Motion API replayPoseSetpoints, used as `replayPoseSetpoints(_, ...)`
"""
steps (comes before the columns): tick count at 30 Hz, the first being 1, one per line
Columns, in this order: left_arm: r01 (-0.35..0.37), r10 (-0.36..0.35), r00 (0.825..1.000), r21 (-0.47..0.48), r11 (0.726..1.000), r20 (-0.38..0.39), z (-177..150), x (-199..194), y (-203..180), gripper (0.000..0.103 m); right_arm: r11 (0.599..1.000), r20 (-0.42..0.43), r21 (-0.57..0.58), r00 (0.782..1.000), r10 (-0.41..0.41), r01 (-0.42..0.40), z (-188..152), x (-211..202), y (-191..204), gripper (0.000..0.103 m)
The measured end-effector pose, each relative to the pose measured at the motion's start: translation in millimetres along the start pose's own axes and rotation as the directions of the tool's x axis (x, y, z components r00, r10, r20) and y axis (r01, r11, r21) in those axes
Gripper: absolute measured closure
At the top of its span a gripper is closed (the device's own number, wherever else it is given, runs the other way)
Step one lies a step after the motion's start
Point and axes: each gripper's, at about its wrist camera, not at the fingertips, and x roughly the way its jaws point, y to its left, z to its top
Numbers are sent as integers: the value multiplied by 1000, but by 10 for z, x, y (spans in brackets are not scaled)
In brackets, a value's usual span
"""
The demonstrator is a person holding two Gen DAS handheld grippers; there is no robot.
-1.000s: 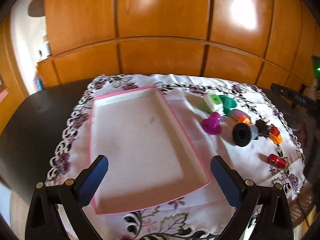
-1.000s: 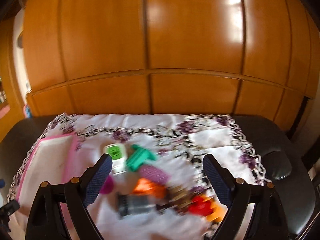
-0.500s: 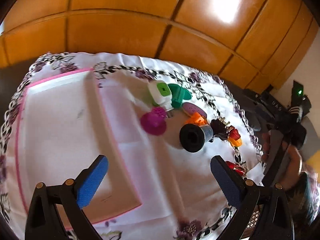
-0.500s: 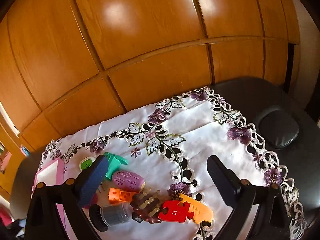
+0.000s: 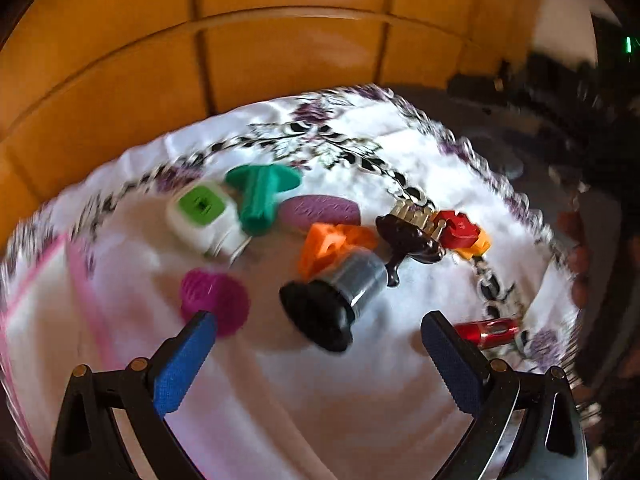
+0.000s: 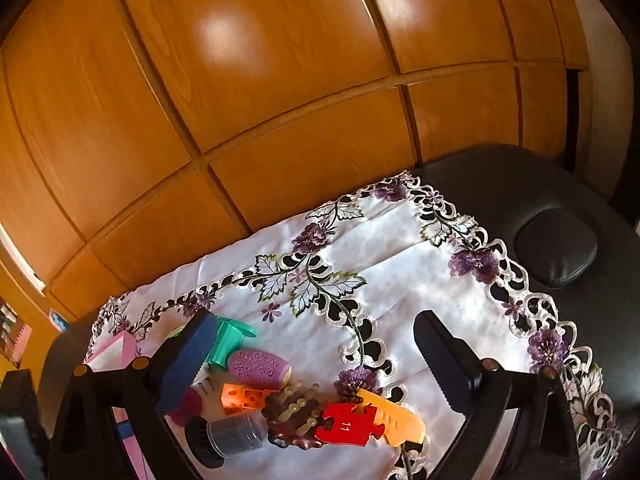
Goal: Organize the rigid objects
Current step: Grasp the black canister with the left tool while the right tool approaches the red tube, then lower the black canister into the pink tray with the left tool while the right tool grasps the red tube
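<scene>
Overhead, both handheld grippers hang with jaws spread wide and nothing between the pads. Ahead of the left gripper [image 5: 316, 330], a black-capped grey canister [image 5: 336, 292] lies on its side on the white embroidered tablecloth [image 5: 280, 400], just beyond the gap between the blue pads; bare cloth stretches from it back toward the camera. A magenta ribbed piece [image 5: 216, 300] sits right at the tip of the left-hand pad, though the blurred picture does not settle whether they touch. Farther out lie an orange block [image 5: 332, 244], a dark brown hair clip [image 5: 412, 236], a red puzzle piece [image 5: 456, 228] joined to a yellow-orange one, a purple oval [image 5: 320, 210], a green T-shaped piece [image 5: 260, 192] and a white box with a green top [image 5: 204, 216]. A red cylinder [image 5: 488, 330] lies just outside the right-hand pad, near the cloth's lace hem. A pink tray [image 5: 86, 280] shows its rim at far left. In the right wrist view, the right gripper [image 6: 312, 344] frames open cloth, with the cluster of pieces low and to its left; the lace hem [image 6: 516, 276] runs to its right, then dark padded upholstery [image 6: 556, 248]. Wooden panelling [image 6: 280, 60] closes the far side.
</scene>
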Motion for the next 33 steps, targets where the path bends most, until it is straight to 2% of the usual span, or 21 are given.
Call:
replayPoseSetpoints(2,-21,23,1000,100,995,-21,72,121,-107,0,1000,-1,2,1000,2,-2,3,3,-3,2)
replayPoseSetpoints(5,-45,56,998,242,969,-38,105,303,-268,1,1000,-4,2,1000,2,-2,2,11,-4,2)
replayPoseSetpoints(6,-55,72,996,280,958,-49,109,381,-309,4,1000,-4,0,1000,1,-1,1,14,-2,2)
replayPoseSetpoints(7,-59,80,995,295,954,-58,104,427,-324,9,1000,-5,0,1000,-1,1,0,17,-1,2)
replayPoseSetpoints(9,-60,92,992,308,949,-91,86,549,-335,37,1000,-5,-1,1000,-1,1,0,22,-2,2)
replayPoseSetpoints(13,-85,101,993,244,966,-54,-23,524,-234,45,1000,-10,-2,1000,-16,15,-1,46,-14,2)
replayPoseSetpoints(17,-66,67,998,96,993,-6,-195,273,-66,46,1000,-30,-5,999,-16,16,-8,90,-20,2)
replayPoseSetpoints(22,-88,88,995,11,996,36,-481,77,7,46,999,-83,-31,996,-28,25,-49,187,25,2)
replayPoseSetpoints(26,-78,81,994,-38,996,68,-654,-130,29,46,999,-174,-41,985,-18,11,-120,296,58,7)
replayPoseSetpoints(28,-68,72,994,-56,996,81,-739,-246,54,46,998,-229,-61,973,-5,-9,-158,309,104,9)
replayPoseSetpoints(31,-56,62,993,-65,996,100,-840,-377,86,46,977,-341,-206,940,-24,-50,-268,269,308,10)
replayPoseSetpoints(33,-43,51,992,-75,996,112,-904,-449,110,46,946,-448,-305,893,-41,-110,-394,242,446,16)
